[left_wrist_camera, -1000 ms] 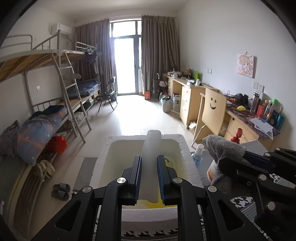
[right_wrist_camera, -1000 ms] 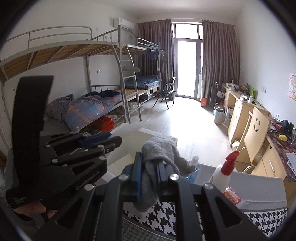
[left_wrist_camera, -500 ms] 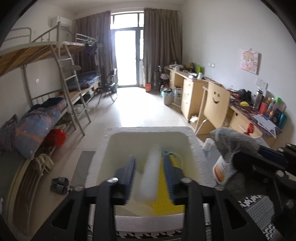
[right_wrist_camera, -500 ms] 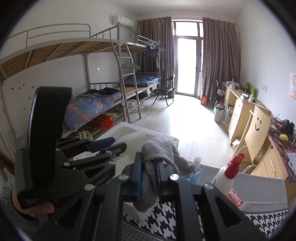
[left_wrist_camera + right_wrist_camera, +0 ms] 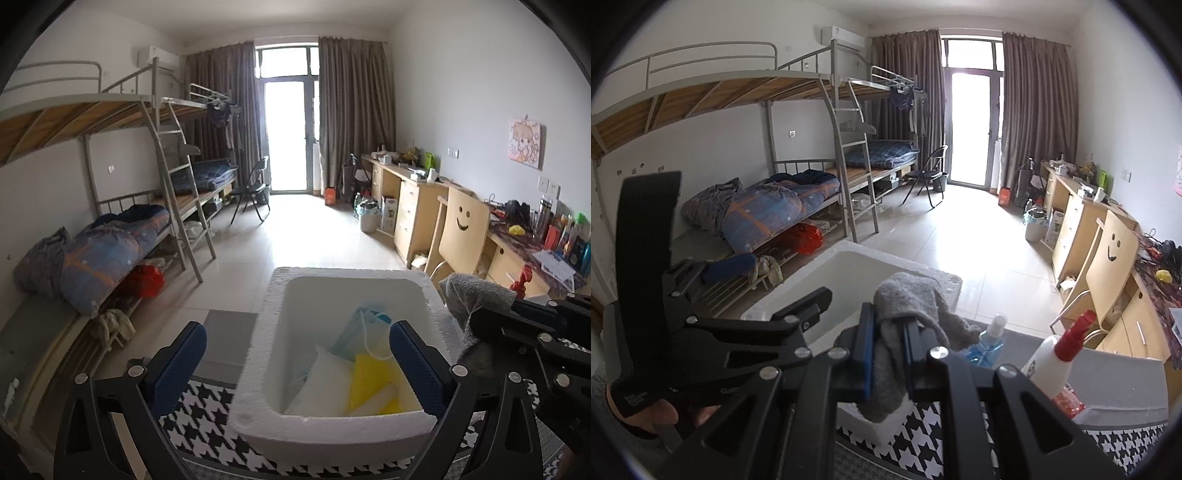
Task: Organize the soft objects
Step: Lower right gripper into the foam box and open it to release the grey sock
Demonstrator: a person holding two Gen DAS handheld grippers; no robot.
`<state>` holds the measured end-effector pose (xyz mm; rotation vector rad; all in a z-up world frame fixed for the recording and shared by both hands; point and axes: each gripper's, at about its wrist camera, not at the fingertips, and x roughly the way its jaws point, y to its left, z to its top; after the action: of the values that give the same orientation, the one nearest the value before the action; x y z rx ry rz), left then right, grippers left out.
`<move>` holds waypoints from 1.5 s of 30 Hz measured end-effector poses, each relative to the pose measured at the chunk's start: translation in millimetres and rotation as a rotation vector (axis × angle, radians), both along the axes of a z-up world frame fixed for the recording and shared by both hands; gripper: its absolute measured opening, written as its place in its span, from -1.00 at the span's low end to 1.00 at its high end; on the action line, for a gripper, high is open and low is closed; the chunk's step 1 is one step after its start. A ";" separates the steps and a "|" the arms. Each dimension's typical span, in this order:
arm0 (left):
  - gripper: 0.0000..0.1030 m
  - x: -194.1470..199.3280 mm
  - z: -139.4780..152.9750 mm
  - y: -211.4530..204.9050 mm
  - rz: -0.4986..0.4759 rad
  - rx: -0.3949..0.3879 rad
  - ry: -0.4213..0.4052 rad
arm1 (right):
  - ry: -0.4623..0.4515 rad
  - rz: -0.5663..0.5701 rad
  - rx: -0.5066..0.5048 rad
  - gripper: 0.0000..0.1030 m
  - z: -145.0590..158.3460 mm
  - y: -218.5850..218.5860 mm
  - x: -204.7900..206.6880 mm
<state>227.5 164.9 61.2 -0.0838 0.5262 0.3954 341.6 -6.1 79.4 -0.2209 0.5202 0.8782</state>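
Note:
A white foam box (image 5: 258,369) stands on a houndstooth cloth. Inside lie a white foam piece (image 5: 325,384), a yellow cloth (image 5: 369,376) and a blue face mask (image 5: 365,325). My left gripper (image 5: 295,365) is open and empty, its jaws spread wide over the box's near left part. My right gripper (image 5: 888,354) is shut on a grey towel (image 5: 908,295), held just right of the box; it shows in the left wrist view (image 5: 476,295) too. The box's rim (image 5: 798,291) appears behind the left gripper in the right wrist view.
A white spray bottle with a red top (image 5: 1056,354) and a blue spray bottle (image 5: 990,339) stand on the table to the right of the box. Bunk beds line the left wall, desks and a chair the right wall.
My left gripper has opened and let go of the white foam piece, which now lies in the box. The right gripper still holds the grey towel.

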 end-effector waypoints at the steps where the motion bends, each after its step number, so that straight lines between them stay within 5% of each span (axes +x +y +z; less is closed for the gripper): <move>1: 0.94 -3.1 1.0 2.9 0.011 0.000 -0.004 | 0.000 0.003 0.000 -0.67 0.3 -0.8 2.5; 36: 0.96 -51.1 -6.5 42.7 0.115 -0.033 -0.017 | 0.051 0.132 -0.079 -0.65 -13.0 39.9 11.4; 38: 0.96 -52.7 -6.3 43.3 0.112 -0.032 -0.019 | 0.054 0.123 -0.093 -0.53 -14.7 41.2 11.8; 42: 0.96 -53.0 -6.3 42.6 0.108 -0.032 -0.016 | 0.095 0.115 -0.114 0.16 -17.3 39.5 14.3; 45: 0.96 -52.5 -6.1 41.3 0.104 -0.036 -0.014 | 0.078 0.097 -0.124 0.21 -15.7 38.1 11.3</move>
<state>175.0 206.2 55.2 -0.1491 0.5168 0.4863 353.0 32.0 63.6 -0.3287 0.6415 0.9530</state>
